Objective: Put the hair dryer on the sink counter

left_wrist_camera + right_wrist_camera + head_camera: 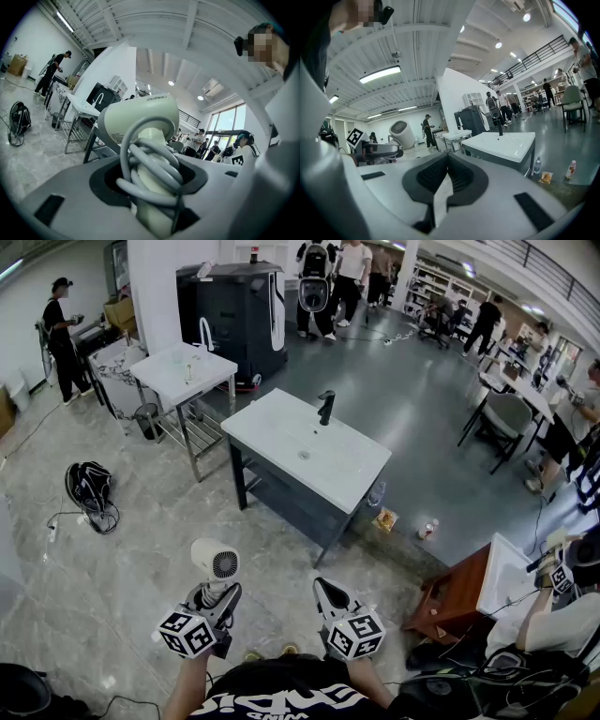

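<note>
A cream hair dryer (215, 563) stands upright in my left gripper (214, 601), which is shut on its handle. In the left gripper view the grey cord (154, 171) is wound round the handle between the jaws, and the dryer's barrel (140, 119) rises above them. My right gripper (330, 594) is beside it, shut and empty, its jaw tips meeting (447, 157). The white sink counter (281, 427) with a black faucet (325, 407) stands on dark legs some way ahead. The right gripper view shows this counter (508, 145) to the right and the dryer (402, 133) to the left.
A second white sink table (159, 367) and a black machine (239, 315) stand behind the counter. A backpack (89, 488) lies on the floor at left. A wood-sided sink unit (464, 592) sits at right, with a bottle (427, 529) on the floor nearby. People stand farther back.
</note>
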